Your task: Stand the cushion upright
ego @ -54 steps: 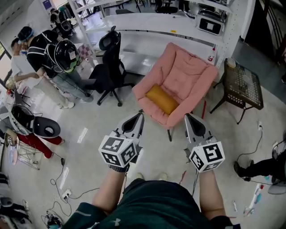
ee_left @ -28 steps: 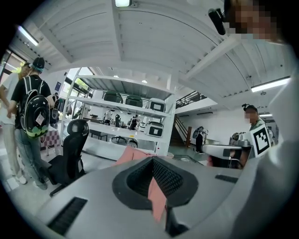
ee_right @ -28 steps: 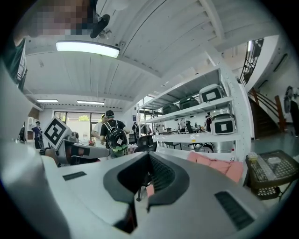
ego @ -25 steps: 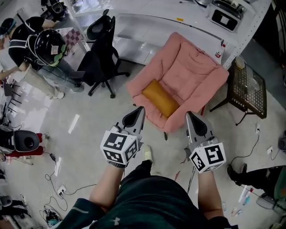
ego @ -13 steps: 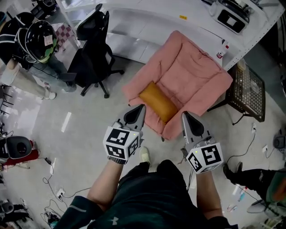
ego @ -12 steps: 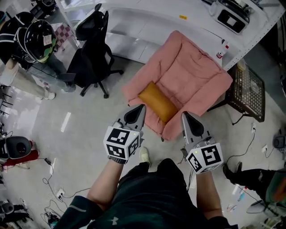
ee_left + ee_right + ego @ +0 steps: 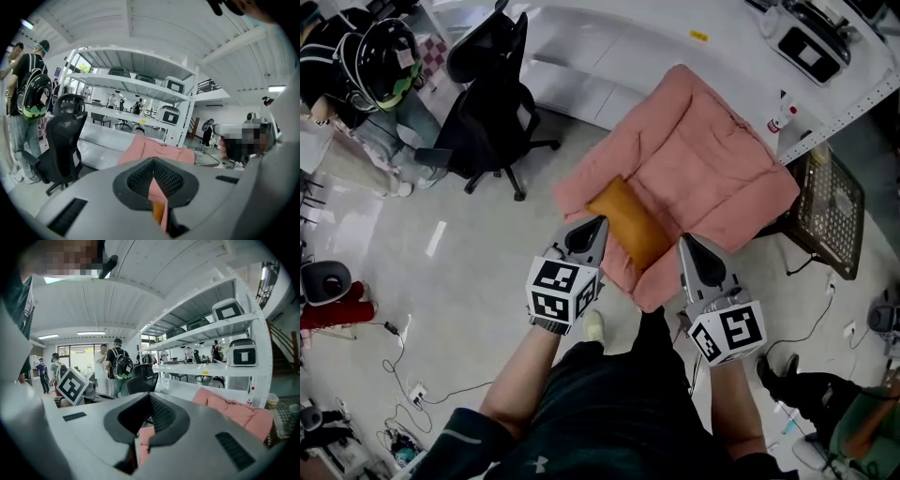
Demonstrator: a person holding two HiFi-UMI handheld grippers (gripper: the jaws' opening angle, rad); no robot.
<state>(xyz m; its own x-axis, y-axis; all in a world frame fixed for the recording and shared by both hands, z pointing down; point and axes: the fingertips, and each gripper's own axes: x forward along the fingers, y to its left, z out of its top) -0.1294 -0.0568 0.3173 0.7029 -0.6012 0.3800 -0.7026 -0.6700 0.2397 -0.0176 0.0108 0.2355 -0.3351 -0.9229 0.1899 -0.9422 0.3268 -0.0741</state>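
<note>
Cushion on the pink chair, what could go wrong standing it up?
Both the left hand-held gripper and the right hand-held gripper are shut, so they might just shove the orange cushion. It lies flat near the front edge of the pink chair, so a nudge could slide it onto the floor.

Black office chair (image 7: 492, 89) stands on pale floor (image 7: 441, 281).

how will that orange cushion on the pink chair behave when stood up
The cushion looks plump and soft, so it is probably light and squashy under a grip. Its rounded edges on the padded chair suggest it may tip unless leaned back.
</note>
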